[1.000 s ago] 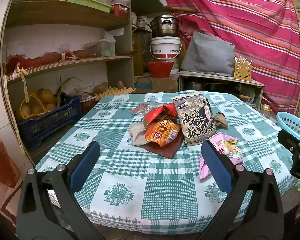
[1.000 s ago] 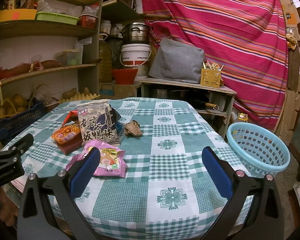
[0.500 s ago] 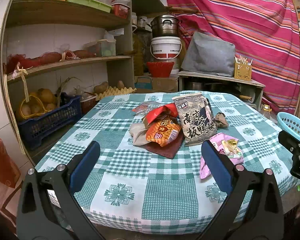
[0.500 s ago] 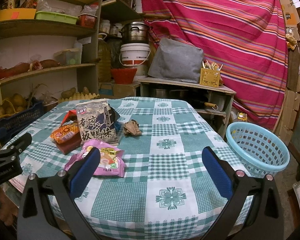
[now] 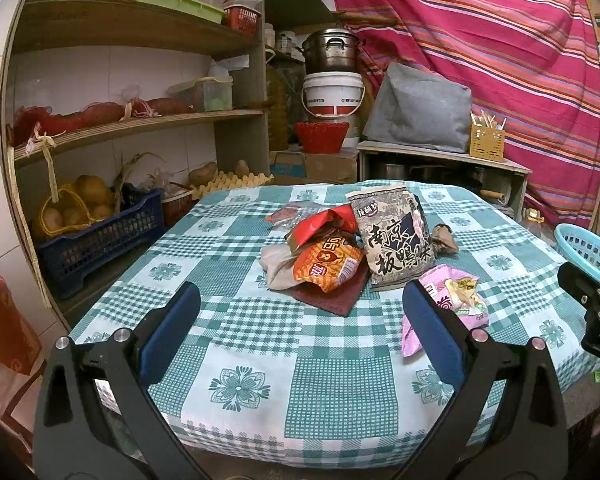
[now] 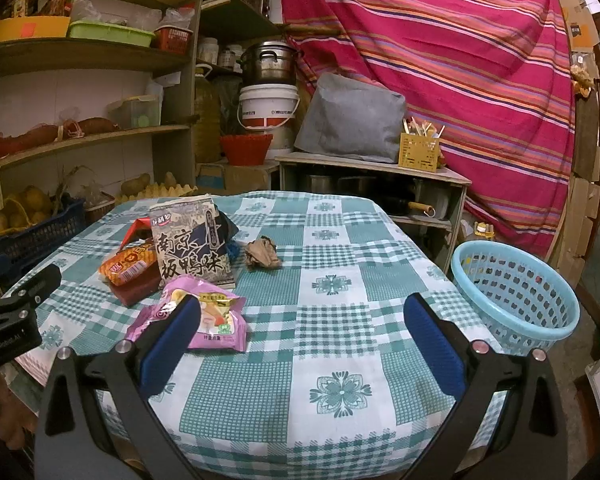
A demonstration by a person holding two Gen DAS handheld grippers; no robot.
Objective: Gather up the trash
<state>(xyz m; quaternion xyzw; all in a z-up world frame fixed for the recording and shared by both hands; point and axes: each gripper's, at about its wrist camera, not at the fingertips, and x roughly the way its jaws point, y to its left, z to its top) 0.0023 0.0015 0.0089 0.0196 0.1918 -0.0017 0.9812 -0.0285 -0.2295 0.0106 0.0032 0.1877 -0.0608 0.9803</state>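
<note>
Barely anything has shifted over the last second, just a tiny drift closer to the table in both cameras, and no wrapper has changed place. Left wrist view first: the left gripper (image 5: 300, 326) hangs above the near edge of the checked tablecloth (image 5: 236, 364) with its blue pads spread wide and nothing between them. The trash pile sits mid-table: an orange snack bag (image 5: 329, 265) lying on a dark red wrapper (image 5: 332, 300), a big grey printed bag (image 5: 396, 240) just beside it, and a crumpled brown paper (image 5: 444, 237) on the far side. Right wrist view: the right gripper (image 6: 303, 332) is also spread and empty, and its left pad overlaps the pink packet (image 6: 208, 316) in the picture, though I can't tell if it's actually touching. The blue basket (image 6: 512, 292) sits off the table's right side, looks empty. If I were doing this, I'd take the pink packet first with the right since it's nearest and flat, come in low, pinch a puffed edge rather than the middle, then swing it over to the basket. Flimsy film could slip, so close fully before lifting.
</note>
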